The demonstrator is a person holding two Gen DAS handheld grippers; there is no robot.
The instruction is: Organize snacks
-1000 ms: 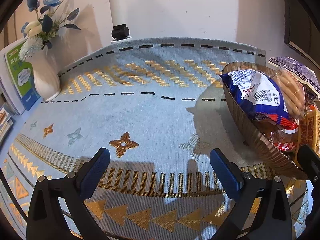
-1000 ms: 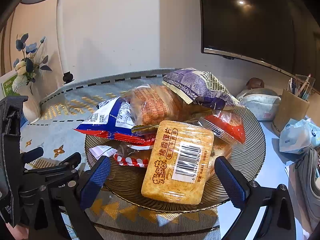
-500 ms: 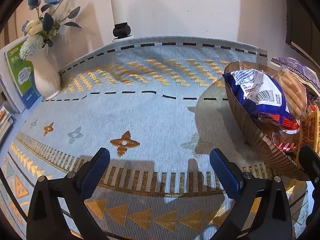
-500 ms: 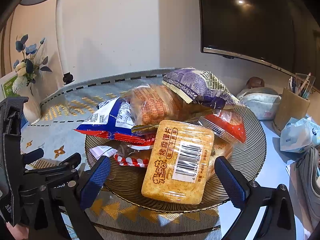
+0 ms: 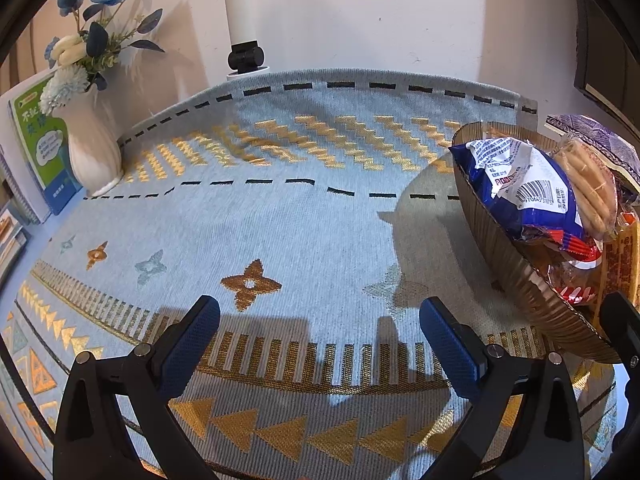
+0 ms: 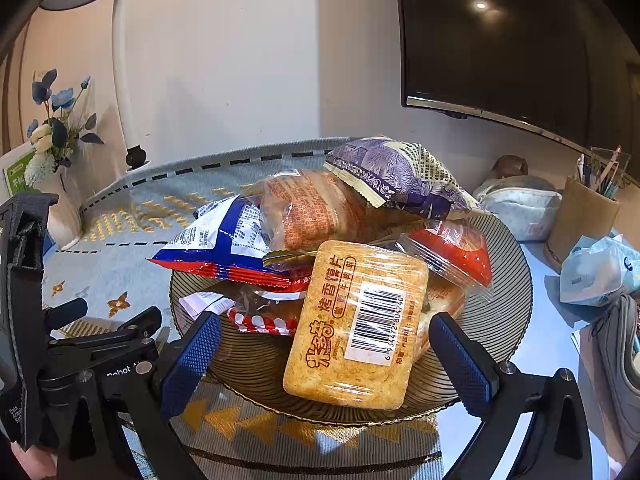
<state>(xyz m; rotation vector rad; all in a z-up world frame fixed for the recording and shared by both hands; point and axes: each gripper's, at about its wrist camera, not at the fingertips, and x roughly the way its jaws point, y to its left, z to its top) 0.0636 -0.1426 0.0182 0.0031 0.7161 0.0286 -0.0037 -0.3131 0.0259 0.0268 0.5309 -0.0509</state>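
Sitting piled in a round, ribbed brown glass bowl (image 6: 508, 280) on the worktop are the snacks: a flat golden toast-slice pack (image 6: 356, 328) in front, a blue and white bag (image 6: 220, 240), a purple bag (image 6: 396, 176) on top. The right tool (image 6: 324, 344) hangs wide open just before the bowl, holding nothing. The left tool (image 5: 320, 328) is open too, above the blue patterned woven mat (image 5: 300, 220), beside the bowl.

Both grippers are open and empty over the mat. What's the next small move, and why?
Probably ease the right gripper forward and down to straddle the toasted bun-slice pack. It lies on top at the near edge of the snack bowl, already centred between the open fingers, with nothing over it. The left gripper faces only bare mat, so it can wait.
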